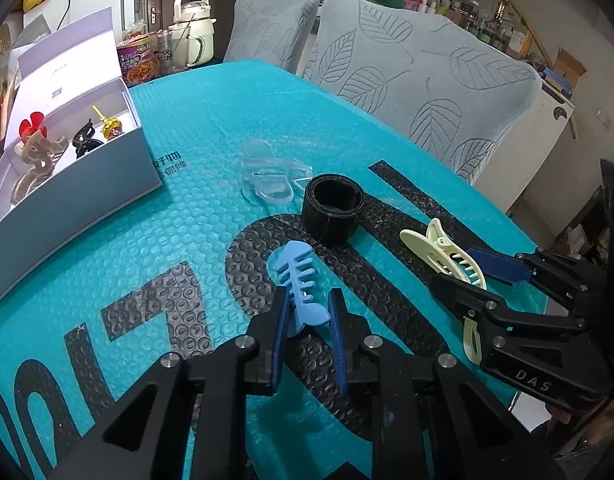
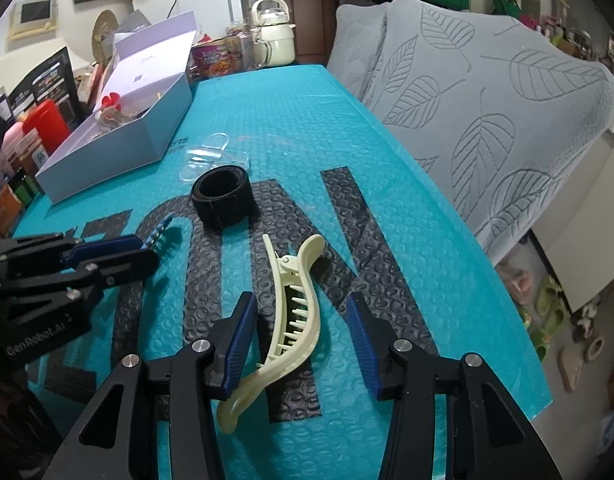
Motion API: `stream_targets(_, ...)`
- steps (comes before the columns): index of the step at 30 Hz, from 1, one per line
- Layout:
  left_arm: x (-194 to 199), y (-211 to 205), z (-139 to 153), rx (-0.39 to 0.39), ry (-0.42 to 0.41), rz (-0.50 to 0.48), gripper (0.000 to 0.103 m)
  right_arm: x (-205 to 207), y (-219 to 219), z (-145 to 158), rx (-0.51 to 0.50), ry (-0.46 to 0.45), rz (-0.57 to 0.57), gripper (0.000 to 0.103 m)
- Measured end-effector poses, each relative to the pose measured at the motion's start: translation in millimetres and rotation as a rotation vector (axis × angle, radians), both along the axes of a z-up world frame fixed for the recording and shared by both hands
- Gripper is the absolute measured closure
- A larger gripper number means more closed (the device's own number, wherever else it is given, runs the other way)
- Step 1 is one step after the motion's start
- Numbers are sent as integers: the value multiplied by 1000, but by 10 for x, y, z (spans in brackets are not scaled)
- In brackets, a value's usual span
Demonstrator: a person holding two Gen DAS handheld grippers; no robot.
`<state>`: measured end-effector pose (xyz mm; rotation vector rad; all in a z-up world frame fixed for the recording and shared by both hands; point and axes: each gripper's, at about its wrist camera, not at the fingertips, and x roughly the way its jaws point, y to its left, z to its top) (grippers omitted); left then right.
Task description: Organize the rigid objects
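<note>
A teal bubble-wrap surface (image 1: pixel 211 112) printed with black letters is seen before 2 grey leaf-patterned chairs (image 1: pixel 419 80). The left gripper (image 1: pixel 307 320) is set around a blue fishbone hair clip (image 1: pixel 301 284), its jaws parted and not visibly pressing it. The right gripper (image 2: pixel 299 336) is spread wide around a cream hair claw (image 2: pixel 287 320). A black strap roll (image 1: pixel 333 208) and a clear clip (image 1: pixel 271 178) lie beyond, near the white box (image 1: pixel 79 184) where other clips are kept.

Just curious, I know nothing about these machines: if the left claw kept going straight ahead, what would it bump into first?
The blue clip, already lying between the open left claw's fingers. Beyond it stands the black ring.
</note>
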<state>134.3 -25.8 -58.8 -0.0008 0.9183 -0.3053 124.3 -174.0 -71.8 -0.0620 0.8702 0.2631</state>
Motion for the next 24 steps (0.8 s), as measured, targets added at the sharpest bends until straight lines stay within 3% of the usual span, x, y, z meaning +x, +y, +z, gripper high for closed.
stream_targets(1, -2, 4, -7, 2, 1, 3, 84, -4, 7, -6, -5, -4, 1, 82)
stream_targets(10, 90, 246, -82, -56, 27, 83, 84, -4, -13, -8, 15, -6, 0, 82)
stream_targets(17, 94, 140, -98, 38, -25, 61, 85, 10, -25, -6, 21, -3, 0, 82)
stream_targets(24, 100, 215, -39, -12, -23, 63, 90, -18, -72, 9, 70, -12, 2, 82)
